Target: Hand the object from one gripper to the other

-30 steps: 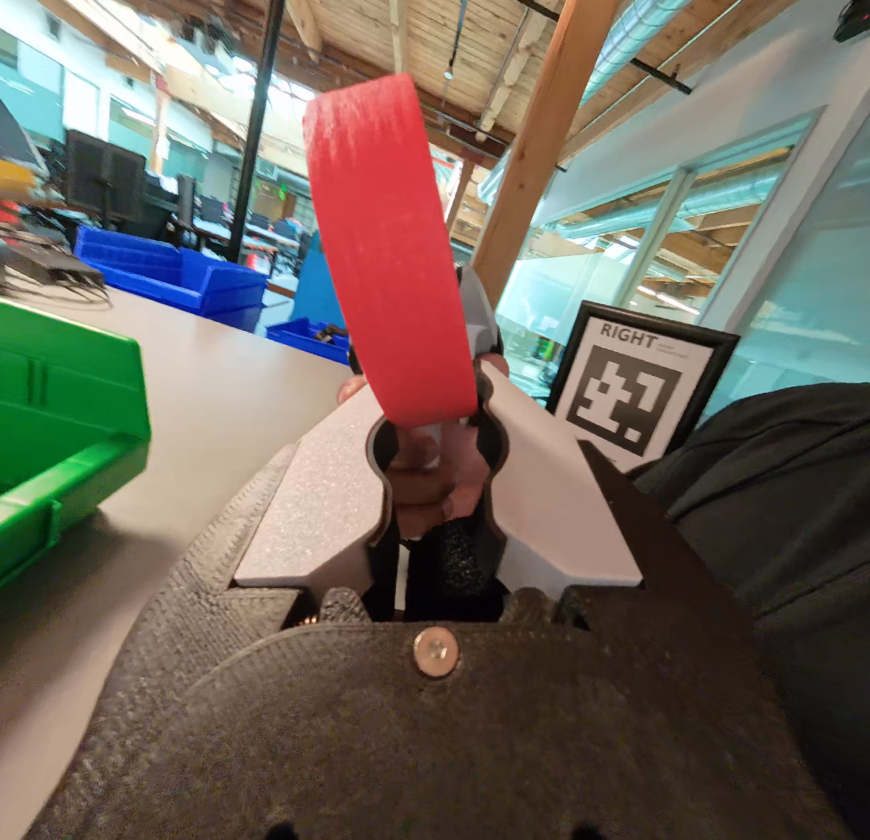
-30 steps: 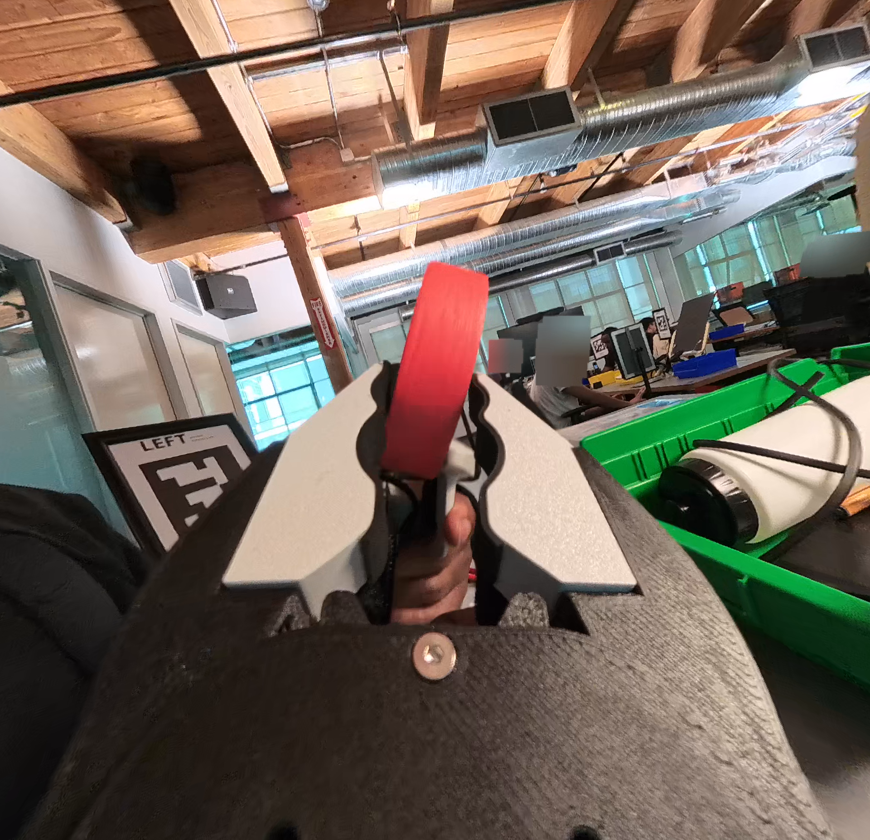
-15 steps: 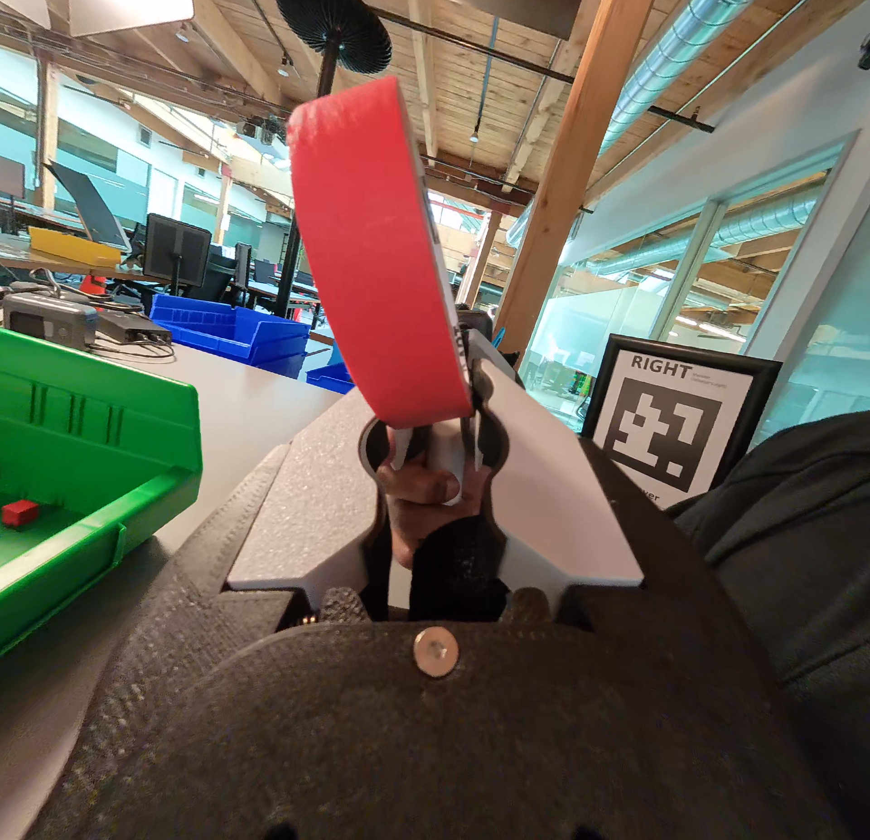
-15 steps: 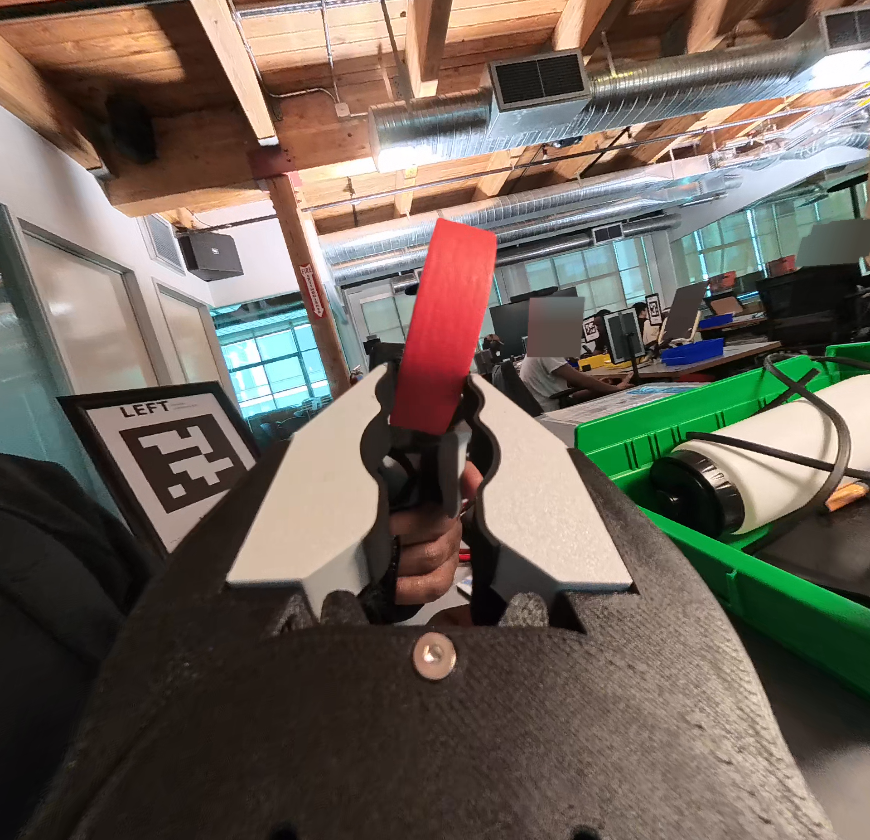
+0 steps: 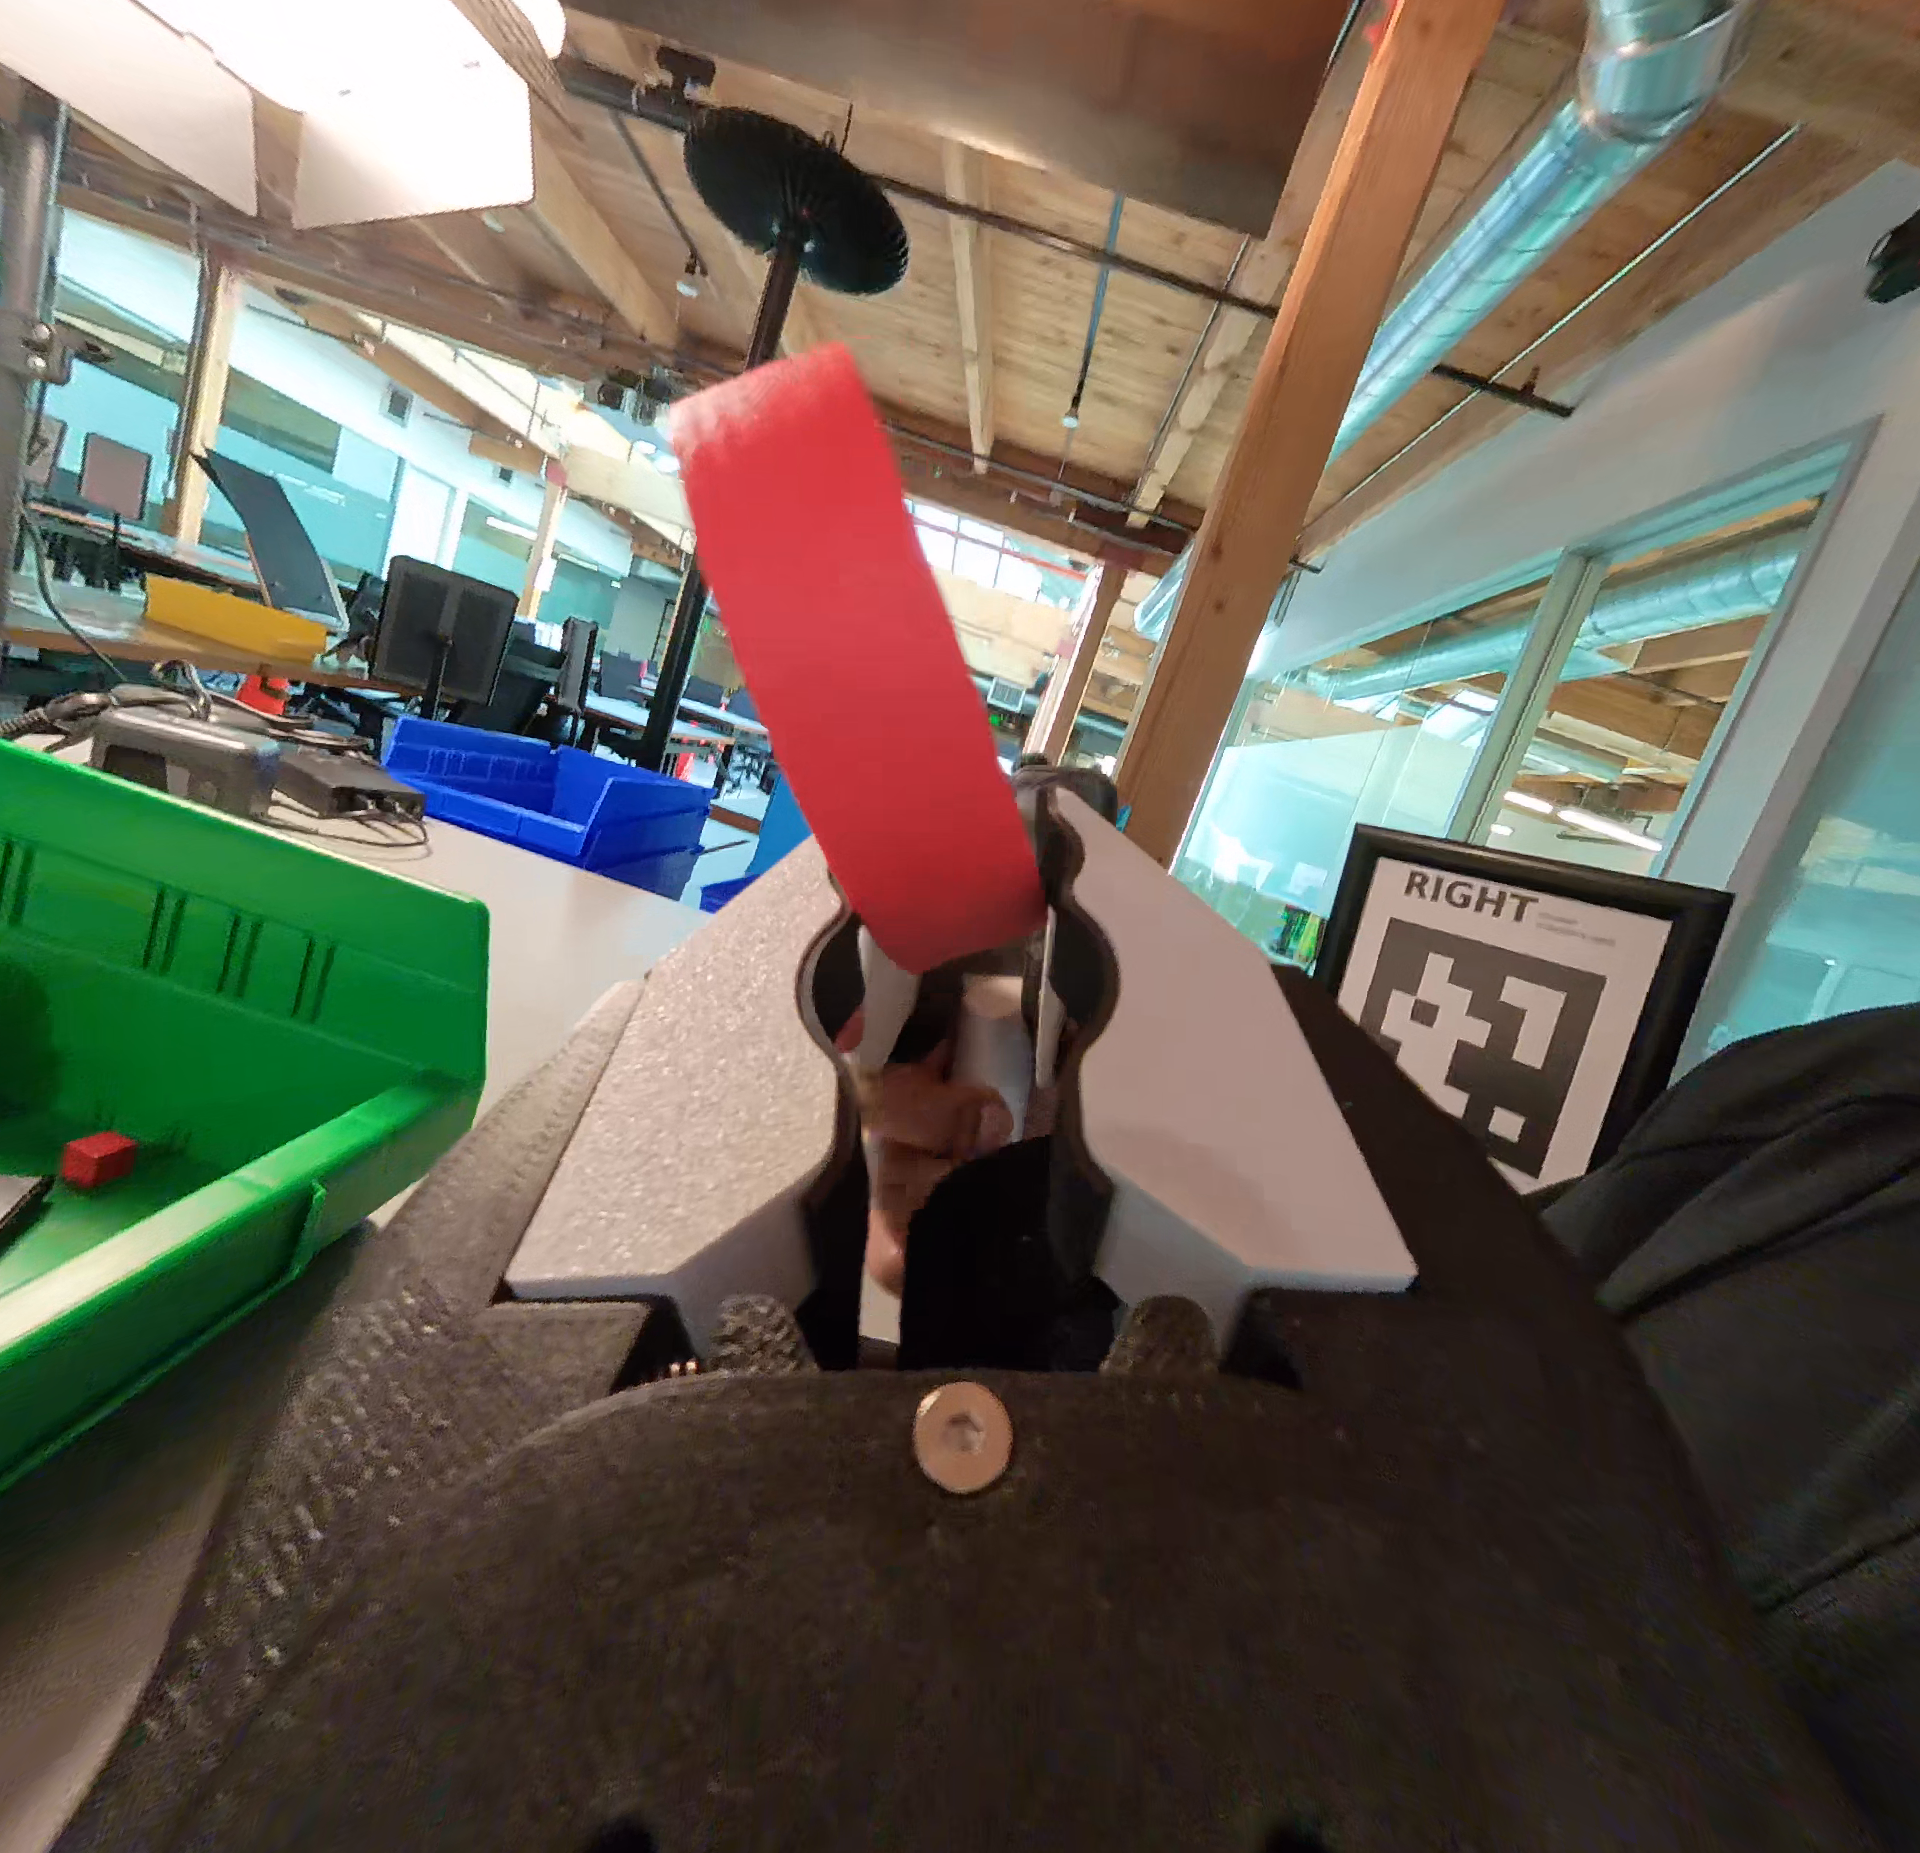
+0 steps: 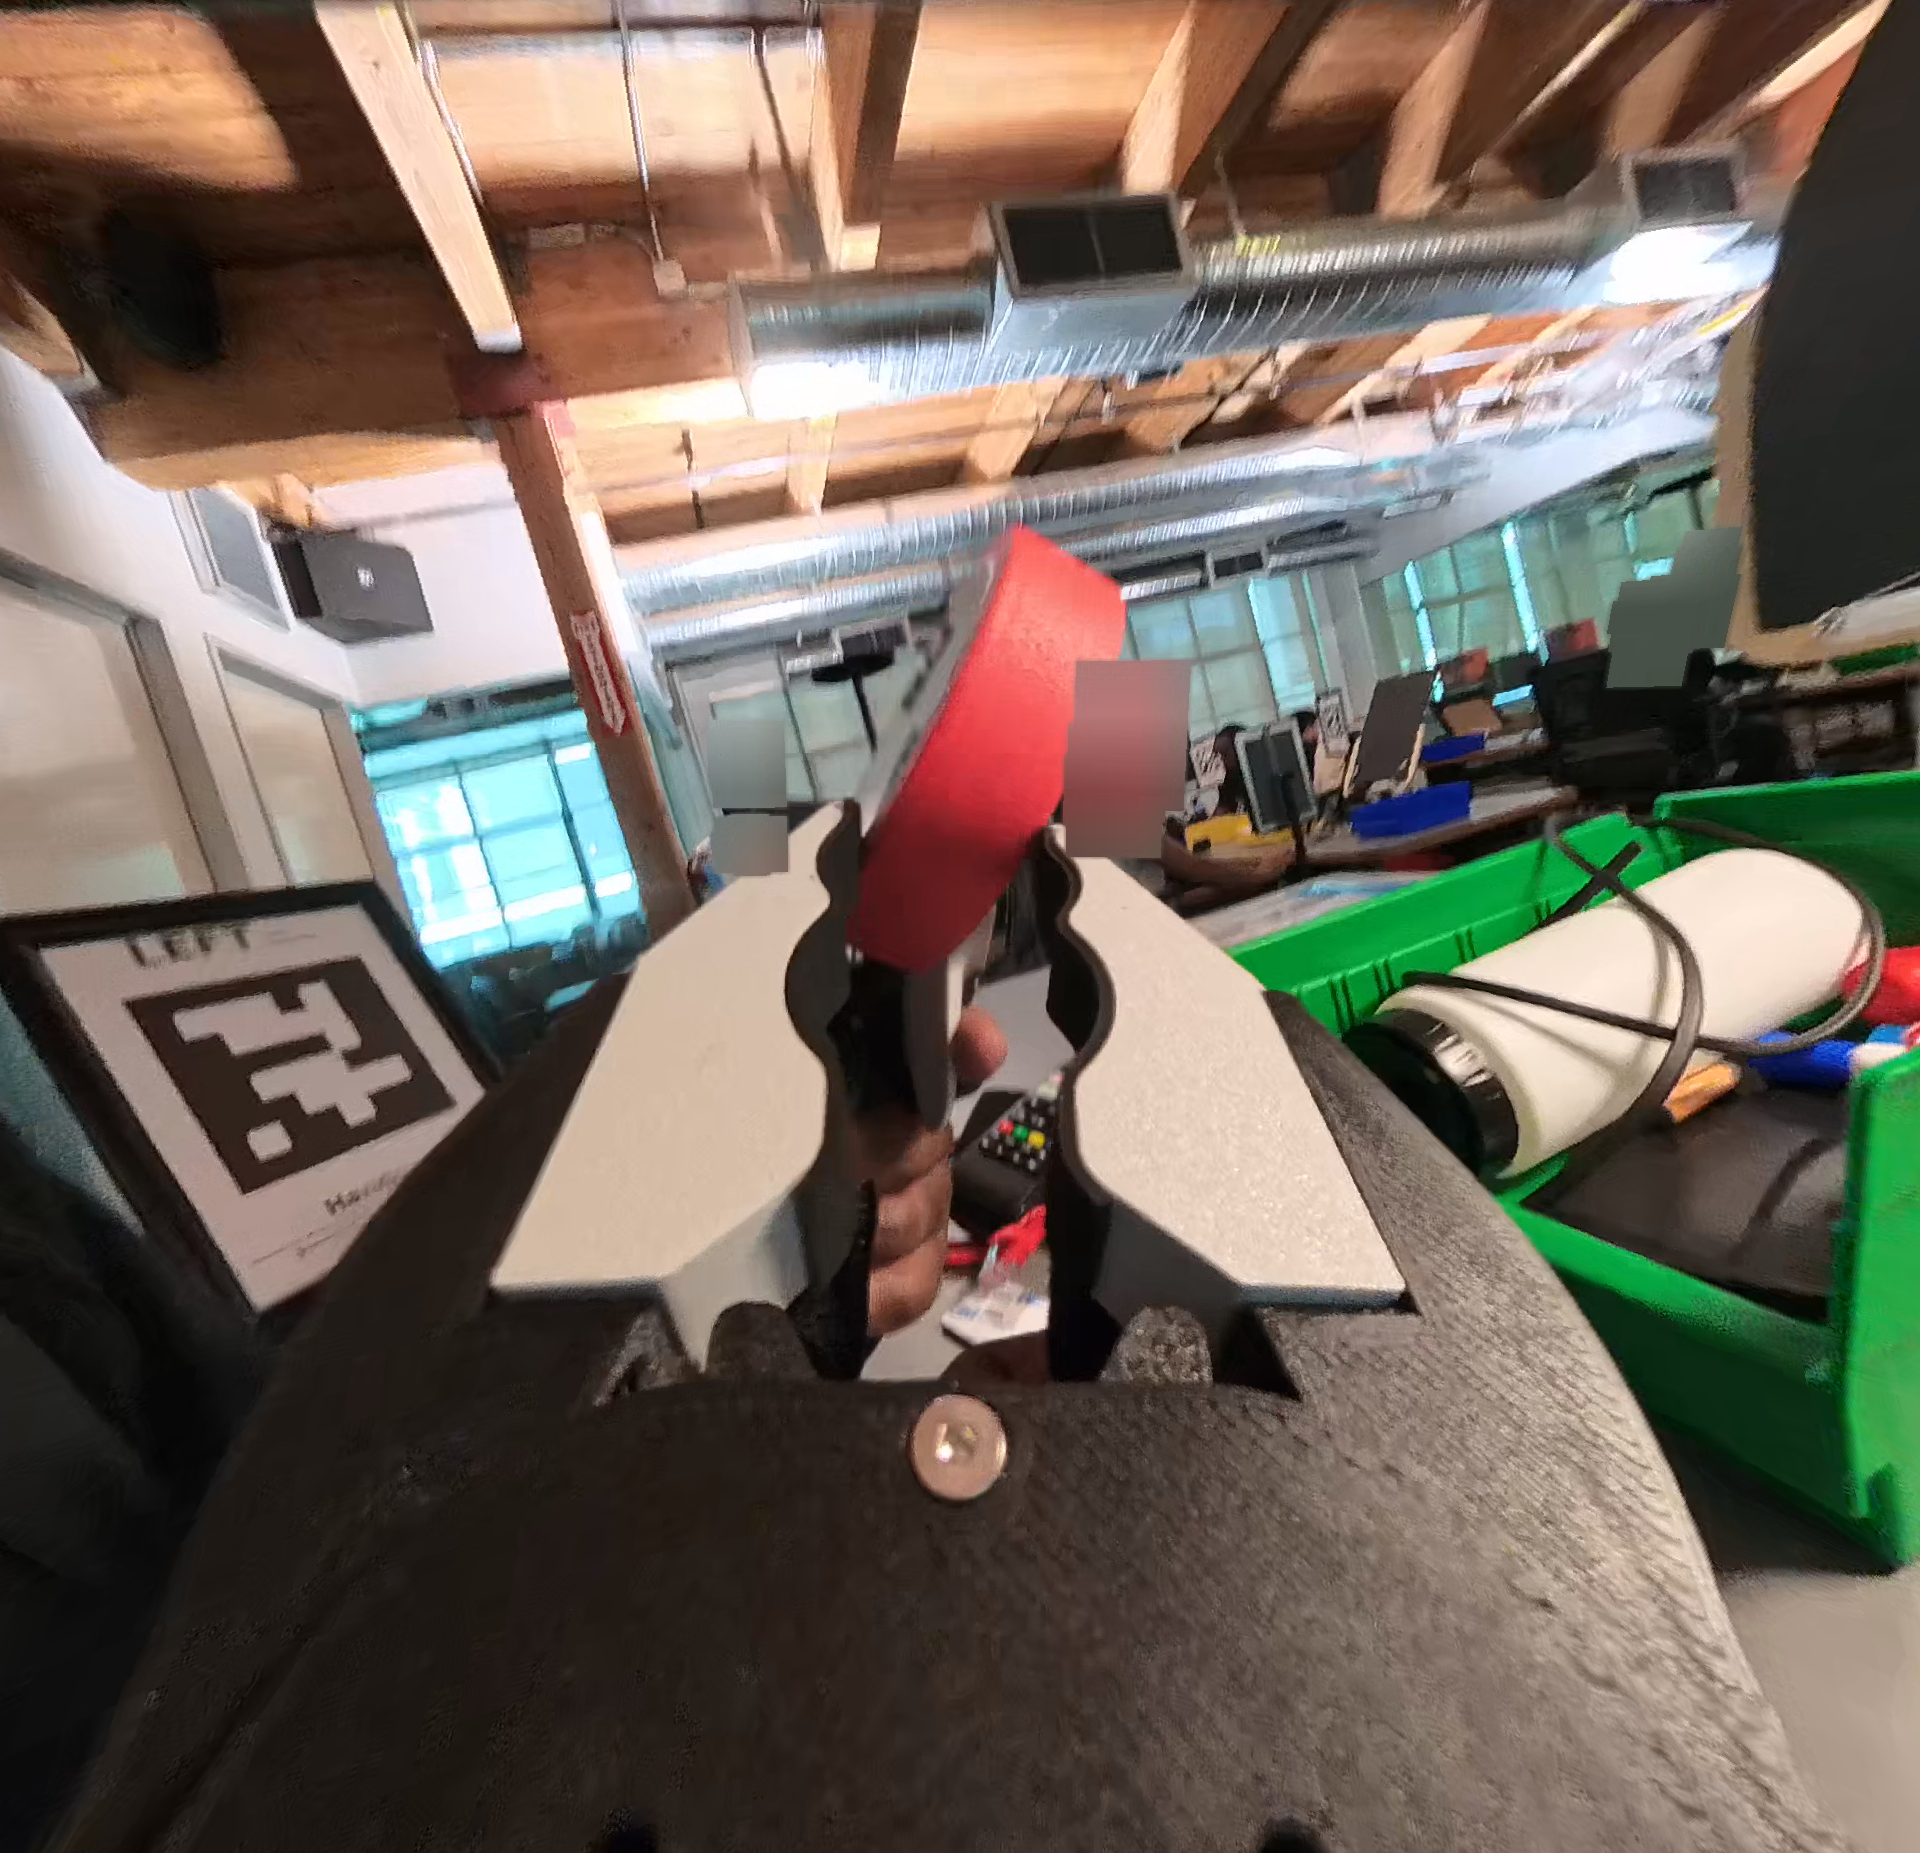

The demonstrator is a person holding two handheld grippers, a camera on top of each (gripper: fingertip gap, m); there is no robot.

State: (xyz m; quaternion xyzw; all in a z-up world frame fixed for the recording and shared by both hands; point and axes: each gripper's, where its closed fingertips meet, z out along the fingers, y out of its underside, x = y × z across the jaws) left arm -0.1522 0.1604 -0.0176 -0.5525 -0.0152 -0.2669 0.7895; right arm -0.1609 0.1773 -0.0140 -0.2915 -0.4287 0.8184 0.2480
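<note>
Red tape roll [image 5: 852,650] hides claw tips; grip unclear

the lower end of the red roll [image 5: 852,660] is sunk between the left tongs [image 5: 961,930], so the contact there is hidden. in the right wrist view the roll [image 6: 987,754] blocks the gap of the right tongs [image 6: 940,930], and whether both sides touch it cannot be told. the green bin [image 5: 239,972] is cut by the left edge. mosaic patches cover distant people.
</note>
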